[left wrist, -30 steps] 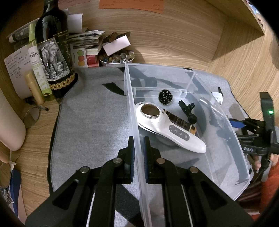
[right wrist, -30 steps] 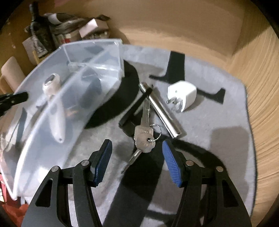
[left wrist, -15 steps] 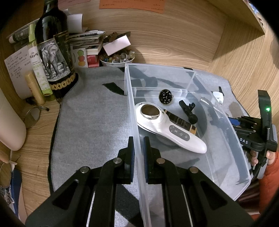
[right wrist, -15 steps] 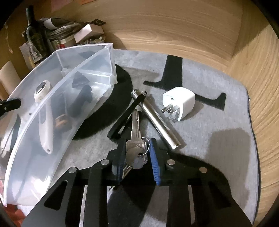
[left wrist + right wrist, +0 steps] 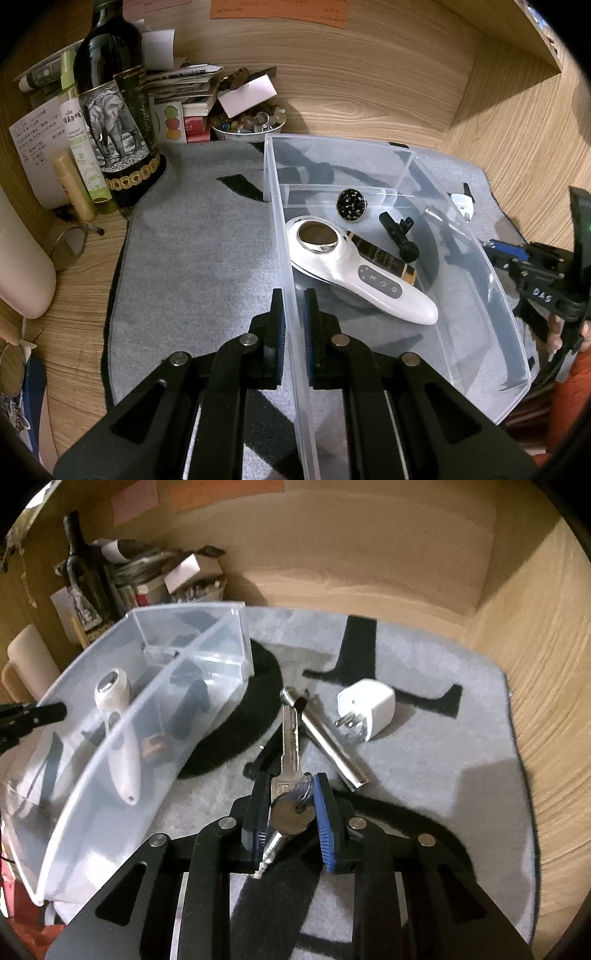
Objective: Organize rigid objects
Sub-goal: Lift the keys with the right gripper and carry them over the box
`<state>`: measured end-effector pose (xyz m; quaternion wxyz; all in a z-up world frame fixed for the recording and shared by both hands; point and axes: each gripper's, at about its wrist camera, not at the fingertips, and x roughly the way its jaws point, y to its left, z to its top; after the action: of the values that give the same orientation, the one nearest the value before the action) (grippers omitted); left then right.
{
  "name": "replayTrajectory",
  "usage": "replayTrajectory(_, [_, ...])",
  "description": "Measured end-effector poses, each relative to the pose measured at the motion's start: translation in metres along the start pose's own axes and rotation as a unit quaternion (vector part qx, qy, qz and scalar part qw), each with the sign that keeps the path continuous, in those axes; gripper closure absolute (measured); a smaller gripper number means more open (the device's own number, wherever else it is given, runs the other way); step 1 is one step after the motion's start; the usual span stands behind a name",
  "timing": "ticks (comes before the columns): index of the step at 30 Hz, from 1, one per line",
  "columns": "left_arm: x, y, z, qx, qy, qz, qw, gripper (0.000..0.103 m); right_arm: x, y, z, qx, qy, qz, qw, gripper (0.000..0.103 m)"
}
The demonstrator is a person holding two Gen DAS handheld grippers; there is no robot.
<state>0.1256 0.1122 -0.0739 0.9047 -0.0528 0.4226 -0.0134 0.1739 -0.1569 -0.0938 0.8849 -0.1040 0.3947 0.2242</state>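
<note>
My left gripper (image 5: 293, 295) is shut on the left wall of the clear plastic bin (image 5: 280, 236). The bin holds a white handheld device (image 5: 354, 273), a black round speckled piece (image 5: 351, 205), a black clip (image 5: 399, 232) and a dark slim stick (image 5: 384, 258). My right gripper (image 5: 288, 786) is shut on a bunch of keys (image 5: 290, 775), lifted a little above the grey mat (image 5: 424, 746). A metal tube (image 5: 325, 738), a white plug adapter (image 5: 365, 709) and a black clip (image 5: 266, 757) lie on the mat just beyond the keys. The bin (image 5: 122, 738) is to the left.
A dark wine bottle (image 5: 114, 110), small bottles, papers and a bowl of stones (image 5: 247, 125) crowd the back left corner. Wooden walls close the back and right. The right gripper shows at the far right of the left wrist view (image 5: 506, 251).
My right gripper closed on the keys and raised them off the mat, tilting up. The left gripper kept its hold on the bin wall.
</note>
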Motion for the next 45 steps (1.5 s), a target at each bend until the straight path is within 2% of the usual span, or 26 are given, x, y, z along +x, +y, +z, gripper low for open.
replayTrajectory(14, [0.0, 0.0, 0.0, -0.001, 0.0, 0.0, 1.0, 0.095, -0.048, 0.016, 0.026, -0.022, -0.076, -0.008, 0.997, 0.082])
replayTrajectory(22, [0.0, 0.0, 0.0, 0.0, 0.0, 0.0, 1.0, 0.095, -0.075, 0.044, 0.049, -0.057, -0.129, 0.013, 0.99, 0.082])
replayTrajectory(30, [0.0, 0.0, 0.0, -0.001, 0.0, 0.0, 1.0, 0.095, -0.083, 0.082, 0.063, -0.098, -0.153, 0.046, 0.982, 0.082])
replayTrajectory(35, [0.0, -0.001, 0.0, -0.001, 0.0, -0.001, 1.0, 0.095, -0.071, 0.101, 0.069, -0.118, -0.142, 0.066, 0.981, 0.082])
replayTrajectory(45, [-0.001, -0.003, -0.002, -0.003, -0.002, -0.002, 1.0, 0.095, -0.008, 0.124, 0.067, -0.143, -0.053, 0.078, 0.985, 0.081])
